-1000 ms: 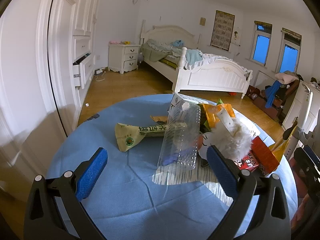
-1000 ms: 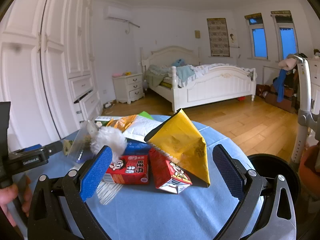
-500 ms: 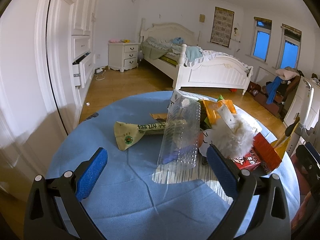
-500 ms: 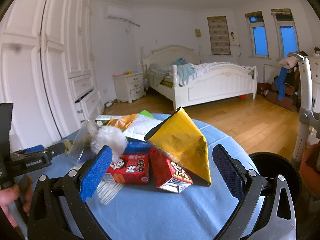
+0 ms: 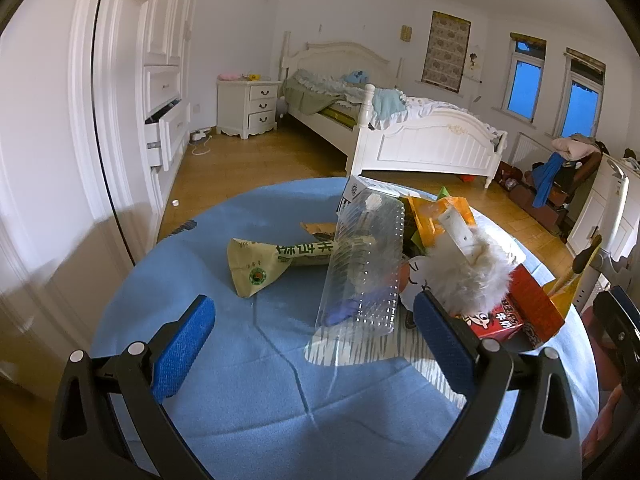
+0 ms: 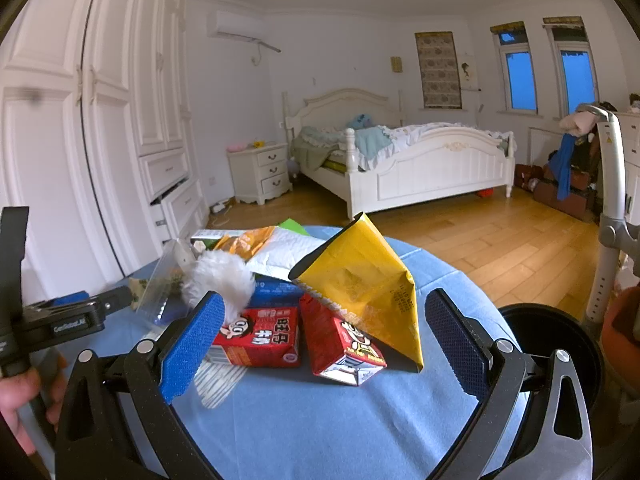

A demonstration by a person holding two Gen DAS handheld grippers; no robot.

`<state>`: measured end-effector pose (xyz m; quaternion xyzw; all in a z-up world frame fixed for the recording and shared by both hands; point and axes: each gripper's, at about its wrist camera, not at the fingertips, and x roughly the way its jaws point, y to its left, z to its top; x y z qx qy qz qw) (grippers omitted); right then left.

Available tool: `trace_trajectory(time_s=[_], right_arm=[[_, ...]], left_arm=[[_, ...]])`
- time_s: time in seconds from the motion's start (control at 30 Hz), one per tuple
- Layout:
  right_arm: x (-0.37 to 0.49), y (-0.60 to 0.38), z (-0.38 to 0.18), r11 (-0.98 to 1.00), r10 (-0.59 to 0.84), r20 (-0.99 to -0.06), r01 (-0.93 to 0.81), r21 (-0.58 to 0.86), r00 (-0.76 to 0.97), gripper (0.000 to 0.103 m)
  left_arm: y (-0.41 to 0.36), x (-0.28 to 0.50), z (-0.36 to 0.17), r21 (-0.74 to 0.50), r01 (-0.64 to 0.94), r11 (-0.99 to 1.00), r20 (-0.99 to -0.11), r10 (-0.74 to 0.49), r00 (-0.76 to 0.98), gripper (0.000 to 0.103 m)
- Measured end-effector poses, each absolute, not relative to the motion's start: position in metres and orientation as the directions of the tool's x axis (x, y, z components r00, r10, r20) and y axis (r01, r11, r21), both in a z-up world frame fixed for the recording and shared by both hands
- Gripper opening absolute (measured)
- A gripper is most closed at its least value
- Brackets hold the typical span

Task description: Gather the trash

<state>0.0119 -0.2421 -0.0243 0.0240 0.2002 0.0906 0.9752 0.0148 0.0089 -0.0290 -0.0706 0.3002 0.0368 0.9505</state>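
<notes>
Two tools hover wide open over a round worktop point(image 6: 320, 432) draped in blue cloth, neither holding anything, with the heap of trash untouched at the centre of both frames. The left tool point(image 5: 316, 334) faces a clear plastic box point(image 5: 362, 264) standing on end at mid-frame, a green-printed paper wrapper point(image 5: 276, 264) lying just left of it and a white fluffy piece point(image 5: 472, 272) to its right. The right tool point(image 6: 320, 340) is lined up on two red cartons point(image 6: 260, 336) lying side by side, a yellow bag point(image 6: 360, 280) propped over the nearer one. A black bin point(image 6: 552, 344) sits beyond the worktop's edge at the lower right of the right-wrist frame, and looks like the place the trash is bound for. The job appears to be at its opening step: choosing and approaching a first piece, nothing yet collected. For the right tool the next move likely means dropping forward so its fingers straddle one carton or the bag, then closing without dragging the rest. The left tool's box is thin and see-through; it may flex or tip if pinched off-centre, so a squeeze low across its walls seems the safer bet.
</notes>
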Motion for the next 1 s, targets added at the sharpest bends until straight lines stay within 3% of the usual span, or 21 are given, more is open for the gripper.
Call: trace_trajectory(time_s=[0.57,0.7,1.0], right_arm=[[0.009,-0.239,-0.026,0.981,0.195,-0.390,-0.178,0.079,0.900,0.099],[0.008,-0.229,-0.022,0.969,0.248,-0.387,-0.233,0.088,0.888,0.099],[0.027,-0.185,-0.002,0.933,0.349,-0.374,-0.357,0.049,0.859,0.099]], left_arm=[[0.016,0.016,-0.030,-0.165,-0.114,0.980,-0.597,-0.007,0.802,0.098],[0.031,0.020,-0.030,-0.217,-0.098,0.971,-0.595,-0.052,0.802,0.098],[0.030,0.041,-0.022,-0.180,0.008,0.984,-0.606,-0.117,0.787,0.098]])
